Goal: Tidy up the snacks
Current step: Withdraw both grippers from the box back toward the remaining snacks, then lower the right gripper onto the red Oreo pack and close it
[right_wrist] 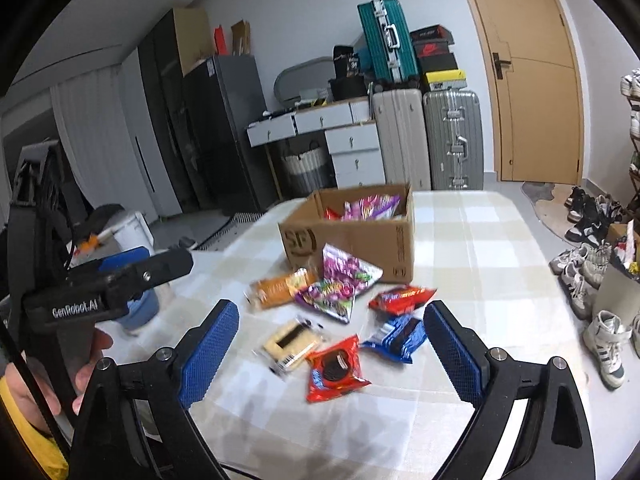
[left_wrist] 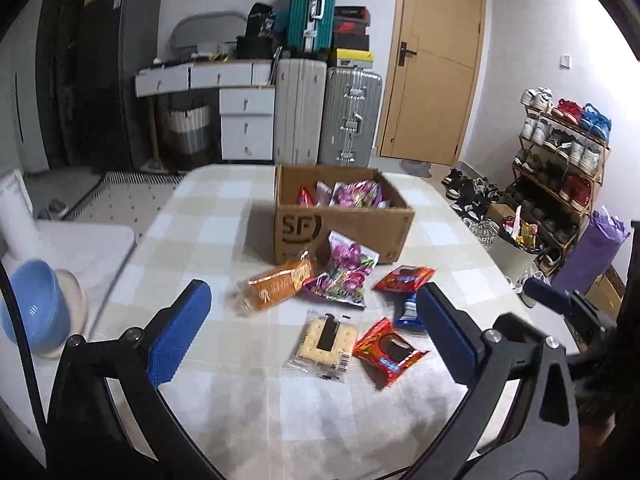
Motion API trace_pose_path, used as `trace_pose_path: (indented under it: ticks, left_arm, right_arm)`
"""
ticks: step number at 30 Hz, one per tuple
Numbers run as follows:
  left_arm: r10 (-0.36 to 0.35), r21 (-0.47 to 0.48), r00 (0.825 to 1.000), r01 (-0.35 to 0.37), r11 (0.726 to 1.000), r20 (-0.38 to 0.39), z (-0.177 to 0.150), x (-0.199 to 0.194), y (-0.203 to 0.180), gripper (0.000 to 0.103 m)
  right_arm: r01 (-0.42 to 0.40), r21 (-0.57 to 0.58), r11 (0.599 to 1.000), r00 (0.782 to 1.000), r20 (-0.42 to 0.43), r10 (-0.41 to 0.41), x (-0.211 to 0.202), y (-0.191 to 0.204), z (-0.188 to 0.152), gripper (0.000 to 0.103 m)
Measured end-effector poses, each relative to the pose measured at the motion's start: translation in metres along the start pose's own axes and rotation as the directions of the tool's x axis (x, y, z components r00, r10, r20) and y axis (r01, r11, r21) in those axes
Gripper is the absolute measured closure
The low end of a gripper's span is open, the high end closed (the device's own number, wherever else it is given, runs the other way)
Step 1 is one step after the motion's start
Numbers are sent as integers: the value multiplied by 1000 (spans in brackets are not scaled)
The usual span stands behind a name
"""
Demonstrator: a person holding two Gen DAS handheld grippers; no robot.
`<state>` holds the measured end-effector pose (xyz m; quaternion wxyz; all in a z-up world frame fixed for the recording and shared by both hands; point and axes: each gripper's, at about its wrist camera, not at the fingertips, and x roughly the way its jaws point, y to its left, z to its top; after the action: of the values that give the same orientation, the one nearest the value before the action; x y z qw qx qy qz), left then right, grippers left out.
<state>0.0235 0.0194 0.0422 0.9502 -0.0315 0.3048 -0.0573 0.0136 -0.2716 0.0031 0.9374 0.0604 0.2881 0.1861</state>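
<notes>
Snack packets, among them an orange wrapped biscuit pack (left_wrist: 276, 286) and a red cookie pouch (right_wrist: 335, 368), lie mid-table on the checked table (left_wrist: 208, 380), just before the brown cardboard box (left_wrist: 340, 228). Both the left hand-held gripper (left_wrist: 316, 328) and the right hand-held gripper (right_wrist: 332, 352) hover spread wide, holding nothing.

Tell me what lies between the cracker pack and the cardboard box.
In the left wrist view, the purple candy bags lie between the cracker pack and the cardboard box; the upper bag leans against the box front.
</notes>
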Motion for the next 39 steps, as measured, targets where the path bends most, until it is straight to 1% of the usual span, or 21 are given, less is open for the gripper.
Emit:
trace_pose_path:
  ticks: [5,7,10,13,14,16,17,19,21,23,27,29,31,32,34,37,39]
  left_arm:
    - [14,-13,999,-14,1000,-50,-19,50,7,1]
    - [12,-29,999,-14,999,-52,-20,59,10,1]
    - [2,-19,1000,-2,1000,-15,-13,58,11,1]
    - [29,41,999,-30,999,21,-8,51,4,1]
    - [29,64,999,-30,997,21,-9,51,0,1]
    - [39,83,999,-40,996,12,-9,50,-4,1]
    - [37,91,999,-37,995,2,-10,51,-7,1]
    - [23,92,1000,-24,995,11,-12,47,-9,1]
    - [17,91,999,-20,996,30,-13,42,-9,1]
    - [32,86,999,-35,996,34,-14,40,-9,1]
    - [14,16,1000,-14,1000,-5,-16,46,4,1]
    - [17,-12,999,-17,1000,-30,-18,50,10,1]
    - [27,-9,998,-28,1000,-55,-20,56,12,1]
    - [37,-8,997,-38,999,-68,-21,60,13,1]
    - [43,-4,996,-43,999,-78,-21,62,14,1]
    - [37,-4,996,-38,999,-86,-20,65,18,1]
    - [40,-20,994,-42,999,-100,-19,68,23,1]
  right_arm:
    - [-13,-24,1000,1000,-22,13,40,-4,-15,8]
    - [-17,-20,1000,999,-37,16,53,-5,-16,8]
    - [-38,-23,999,998,-54,36,66,-6,-16,8]
    - [-47,-52,998,997,-61,43,71,-3,-19,8]
    - [-47,-63,997,997,-64,43,72,-2,-20,8]
    - [-45,-92,995,997,-67,39,72,2,-23,8]
    - [-36,-109,993,997,-66,28,73,3,-25,8]
    - [-23,-127,992,997,-76,13,72,6,-29,8]
    - [-1,-127,992,996,-87,-10,73,5,-31,8]
    - [-10,-105,994,995,-98,-1,74,2,-33,8]
    - [4,-59,998,996,-88,-9,69,-7,-32,8]
    - [5,-32,999,997,-82,-8,66,-13,-31,8]
    - [7,-27,1000,996,-90,-9,66,-15,-33,8]
    - [9,-28,1000,995,-100,-12,66,-15,-34,8]
    - [22,-26,999,989,-146,-26,74,-16,-38,8]
    - [1,-9,1000,982,-189,-3,83,-17,-42,8]
    - [10,-24,1000,978,-209,-15,89,-17,-46,8]
